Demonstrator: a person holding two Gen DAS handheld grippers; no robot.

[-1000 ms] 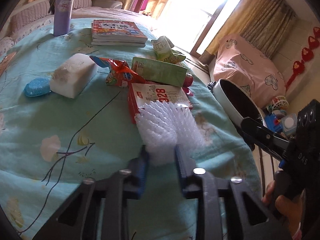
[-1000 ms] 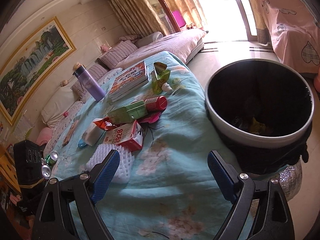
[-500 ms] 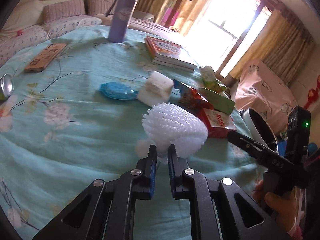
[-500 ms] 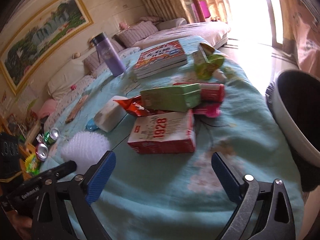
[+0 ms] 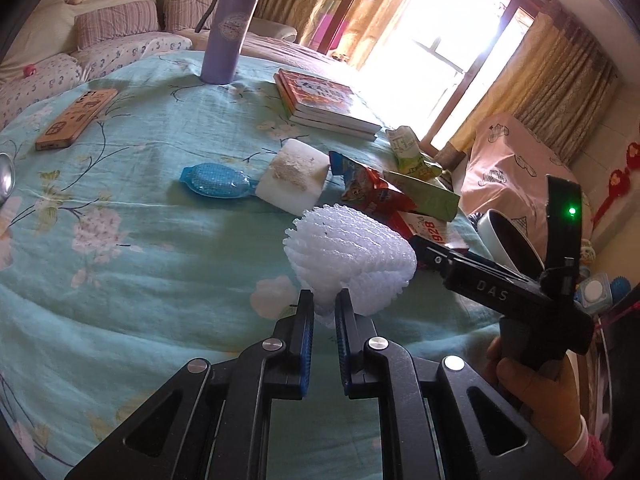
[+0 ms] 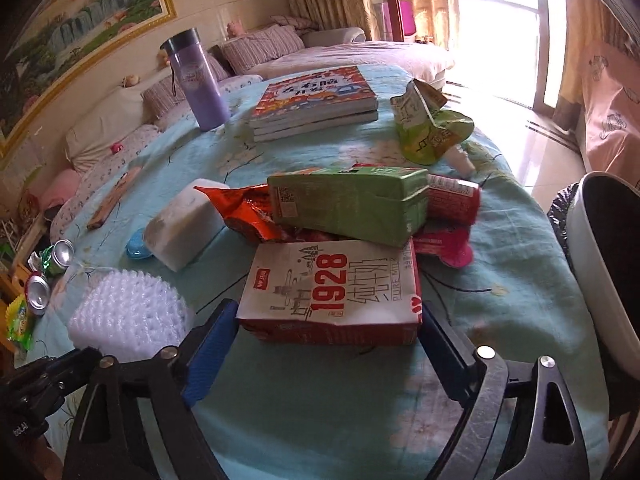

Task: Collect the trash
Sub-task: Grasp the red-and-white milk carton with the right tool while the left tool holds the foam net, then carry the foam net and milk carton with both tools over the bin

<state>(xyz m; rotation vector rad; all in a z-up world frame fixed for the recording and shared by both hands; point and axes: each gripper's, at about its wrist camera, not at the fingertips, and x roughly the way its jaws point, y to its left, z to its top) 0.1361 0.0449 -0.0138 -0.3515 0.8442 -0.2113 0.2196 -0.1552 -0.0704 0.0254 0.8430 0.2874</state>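
A white foam net (image 5: 348,248) hangs just above the teal tablecloth (image 5: 160,260), and my left gripper (image 5: 324,308) is shut on its lower edge. The same net (image 6: 128,312) shows at the left of the right wrist view. A red-and-white "1928" milk carton (image 6: 332,280) lies flat on the cloth. My right gripper (image 6: 328,312) has its jaws closing around the carton's near end, and both pads touch its sides. Behind it lie a green carton (image 6: 348,204), a red snack wrapper (image 6: 240,212), a red can (image 6: 456,200) and a crumpled green pouch (image 6: 432,128).
A white-rimmed bin (image 6: 592,280) with a black liner stands off the table's right edge. On the cloth are a purple bottle (image 6: 200,84), stacked books (image 6: 316,96), a white block (image 6: 184,228), a blue oval item (image 5: 212,178), a flat brown box (image 5: 76,118) and crushed cans (image 6: 60,256).
My left gripper squeezed shut on the foam net and drew it back from the pile. My right gripper swung from the bin toward the pile and now flanks the milk carton.
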